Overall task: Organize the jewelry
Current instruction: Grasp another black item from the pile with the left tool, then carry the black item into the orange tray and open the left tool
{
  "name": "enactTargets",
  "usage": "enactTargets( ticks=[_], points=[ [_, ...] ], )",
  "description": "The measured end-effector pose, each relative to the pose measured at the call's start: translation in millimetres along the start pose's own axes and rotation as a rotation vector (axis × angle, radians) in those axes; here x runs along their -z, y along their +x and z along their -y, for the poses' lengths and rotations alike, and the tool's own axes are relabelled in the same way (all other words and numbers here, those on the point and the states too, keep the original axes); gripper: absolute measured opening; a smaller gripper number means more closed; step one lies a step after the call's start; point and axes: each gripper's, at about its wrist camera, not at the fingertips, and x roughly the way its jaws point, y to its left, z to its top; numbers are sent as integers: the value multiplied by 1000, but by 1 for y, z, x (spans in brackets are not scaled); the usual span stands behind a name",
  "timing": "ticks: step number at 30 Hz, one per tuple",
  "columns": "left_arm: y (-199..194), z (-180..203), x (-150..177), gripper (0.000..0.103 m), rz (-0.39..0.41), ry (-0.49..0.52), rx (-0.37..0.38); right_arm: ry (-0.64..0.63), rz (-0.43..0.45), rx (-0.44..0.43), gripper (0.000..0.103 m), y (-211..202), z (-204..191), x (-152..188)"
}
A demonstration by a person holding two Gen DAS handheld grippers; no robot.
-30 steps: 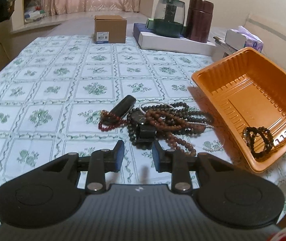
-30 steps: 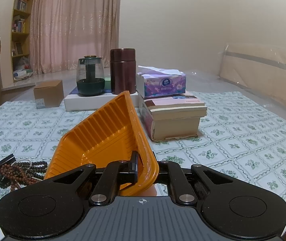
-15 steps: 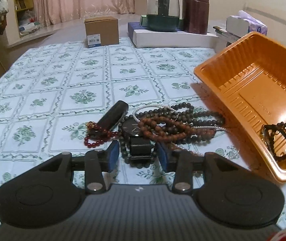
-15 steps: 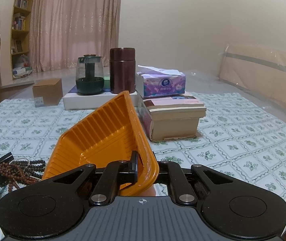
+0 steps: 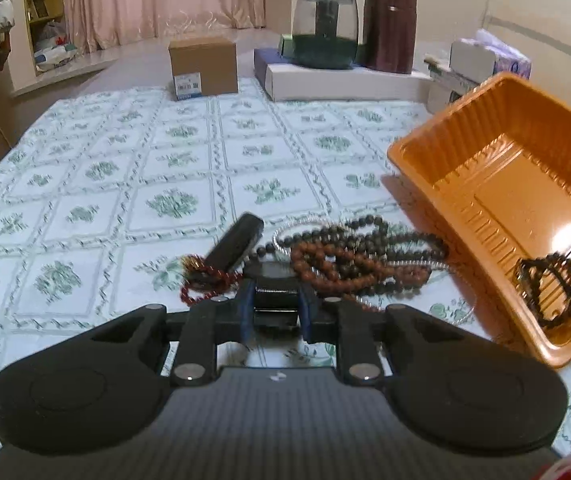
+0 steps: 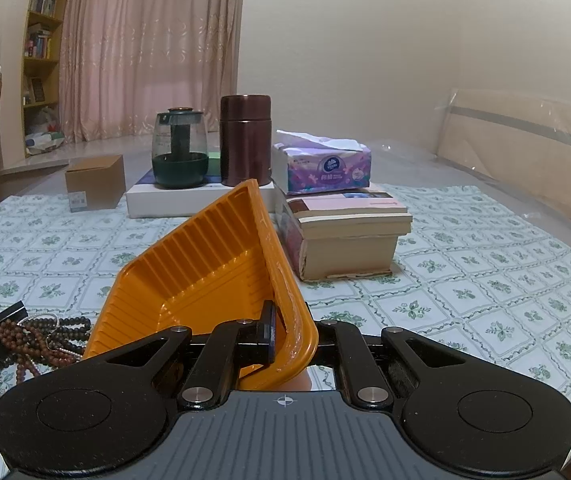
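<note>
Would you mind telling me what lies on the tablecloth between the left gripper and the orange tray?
In the left wrist view, beaded necklaces lie heaped between the left gripper and the orange tray.

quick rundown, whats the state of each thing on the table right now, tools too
left tool: just closed onto the watch
right tool: shut on the orange tray rim, tray tilted up
dark bracelet: lying in the tray
bead necklaces: piled on the tablecloth
red bracelet: on the tablecloth
tissue box: open
</note>
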Motion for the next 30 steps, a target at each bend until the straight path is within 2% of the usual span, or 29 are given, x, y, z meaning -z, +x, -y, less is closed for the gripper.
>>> enactTargets(
  ticks=[11, 17, 23, 30],
  points=[
    [-39, -3, -25, 20, 51, 39, 26, -2, 1, 0, 10, -1, -2, 0],
    [-54, 5, -32, 20, 67, 41, 70, -3, 3, -3, 10, -1, -3, 0],
    [-65, 28, -44, 20, 90, 56, 149, 2, 2, -5, 10, -2, -2, -1],
    [-60, 77, -56, 20, 103, 71, 303, 6, 3, -8, 10, -3, -2, -2]
  ],
)
